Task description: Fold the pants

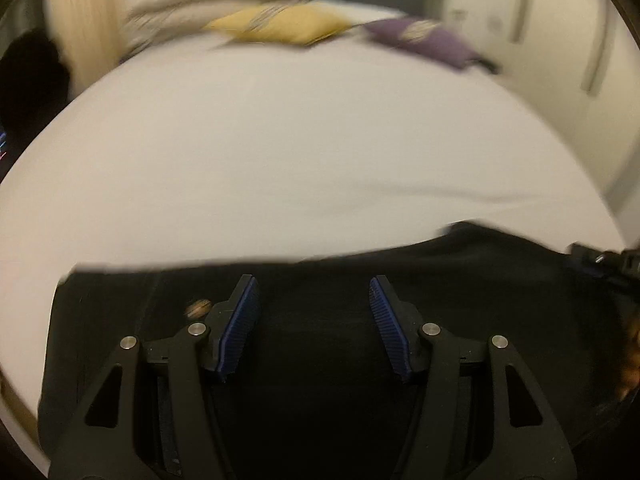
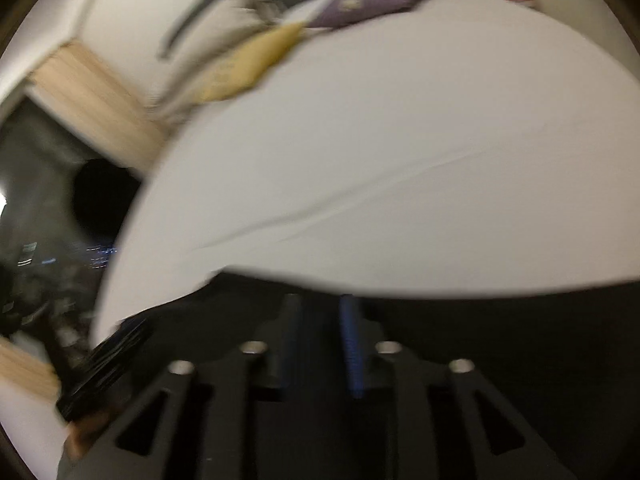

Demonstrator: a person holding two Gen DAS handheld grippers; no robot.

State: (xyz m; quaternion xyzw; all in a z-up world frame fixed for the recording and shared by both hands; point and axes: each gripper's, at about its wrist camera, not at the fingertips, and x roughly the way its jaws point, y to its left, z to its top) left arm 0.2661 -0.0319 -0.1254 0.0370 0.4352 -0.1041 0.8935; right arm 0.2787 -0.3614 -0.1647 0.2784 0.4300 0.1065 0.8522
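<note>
The left gripper (image 1: 314, 292) hung with jaws apart over the black pants (image 1: 460, 280), gripping nothing. The right gripper (image 2: 320, 308) was partly apart, empty. The pants lay sideways along the bed's (image 1: 300, 152) near edge. Beyond lay bare white sheet, then pillows (image 1: 280, 24).

Matt black cloth pants (image 1: 320, 352); smooth white sheet (image 1: 280, 160)

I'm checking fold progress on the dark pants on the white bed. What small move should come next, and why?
Probably lower the left tool onto the near edge of the pants and close. Its pads stand apart above the cloth, gripping nothing. The right tool shows a gap too, so neither holds the fabric on the bed.
</note>
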